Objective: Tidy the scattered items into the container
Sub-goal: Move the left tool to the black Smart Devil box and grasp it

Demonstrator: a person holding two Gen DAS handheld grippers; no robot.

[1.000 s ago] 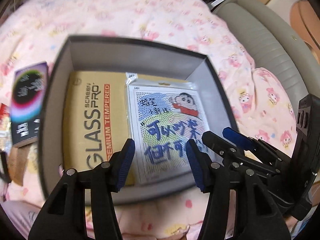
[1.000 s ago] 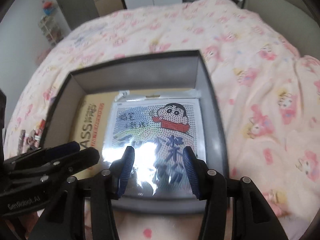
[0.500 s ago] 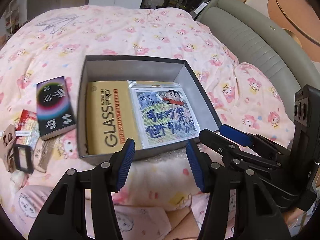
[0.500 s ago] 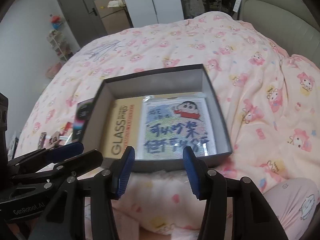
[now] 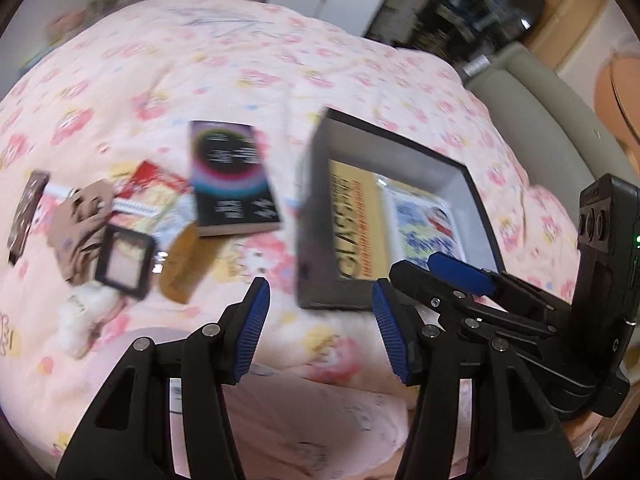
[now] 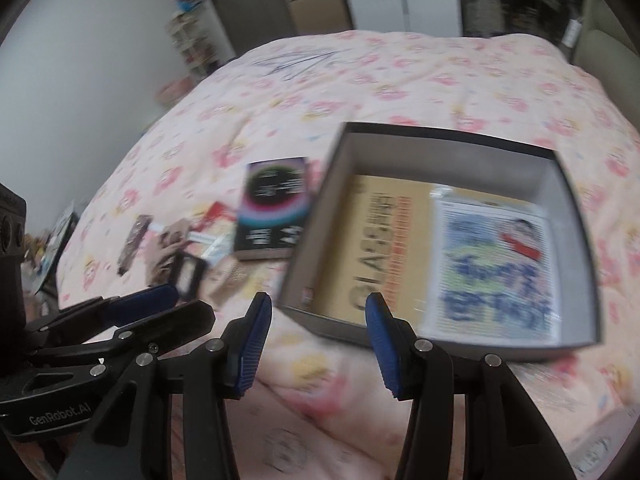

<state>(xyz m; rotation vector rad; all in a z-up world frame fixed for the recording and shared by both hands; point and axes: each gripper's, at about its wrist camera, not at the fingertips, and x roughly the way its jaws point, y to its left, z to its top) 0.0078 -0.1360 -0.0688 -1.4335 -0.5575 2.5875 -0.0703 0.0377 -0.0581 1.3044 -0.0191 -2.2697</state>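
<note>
The left gripper [image 5: 318, 328] stands about half open, with nothing between its blue pads. The right gripper [image 6: 318, 346] is the same, empty. Both hang above the pink cartoon-print bedcover [image 5: 280, 60]. In the left wrist view, the dark grey open cardboard box [image 5: 310, 216] lies at about 1 o'clock from the left gripper, apart from it. The black book with a coloured ring on its cover [image 5: 232, 178] lies at 11 o'clock, and the small scattered items [image 5: 120, 232] at 10 o'clock.
</note>
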